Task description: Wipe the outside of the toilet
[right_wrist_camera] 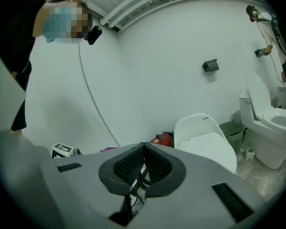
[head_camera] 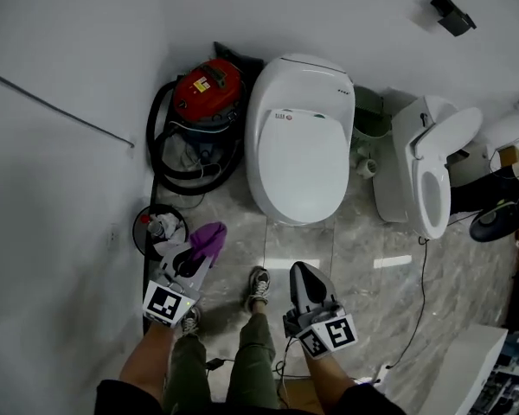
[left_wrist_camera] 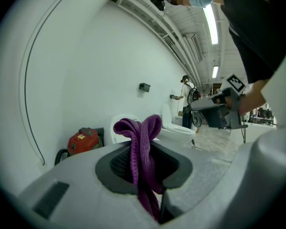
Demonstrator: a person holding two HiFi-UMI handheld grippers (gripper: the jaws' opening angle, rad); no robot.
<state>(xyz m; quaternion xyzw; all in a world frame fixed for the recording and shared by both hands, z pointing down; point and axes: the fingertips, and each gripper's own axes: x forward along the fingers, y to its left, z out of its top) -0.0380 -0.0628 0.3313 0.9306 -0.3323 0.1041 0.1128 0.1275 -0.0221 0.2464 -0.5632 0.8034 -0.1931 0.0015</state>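
Down at 6 o'clock in the head view, two claws are held out over the stone floor [head_camera: 363, 240]. The left claw [head_camera: 199, 251] is shut tight on a purple cloth [head_camera: 210, 237]. The cloth is pinched between the pads, and a loop of it sticks up past the tips. The right claw [head_camera: 303, 273] is closed too, with its tips pressed together and nothing held in it. A shoe [head_camera: 258, 285] is seen between the two claws. At 10 o'clock from the left claw, a small round black tub [head_camera: 160, 229] is set on the floor by the wall.

Farther off, at 12 o'clock, the white toilet [head_camera: 298, 145] is seen with its lid shut. It is well apart from both claws and from the cloth. At 11 o'clock, just beside the toilet, a red vacuum [head_camera: 206, 89] with a black hose is parked against the wall. At 1 o'clock a green bin [head_camera: 370, 115] is tucked between the toilet and a second toilet [head_camera: 428, 180], which is at 2 o'clock with its lid up. Farthest away, a black box [head_camera: 452, 13] is fixed on the wall.
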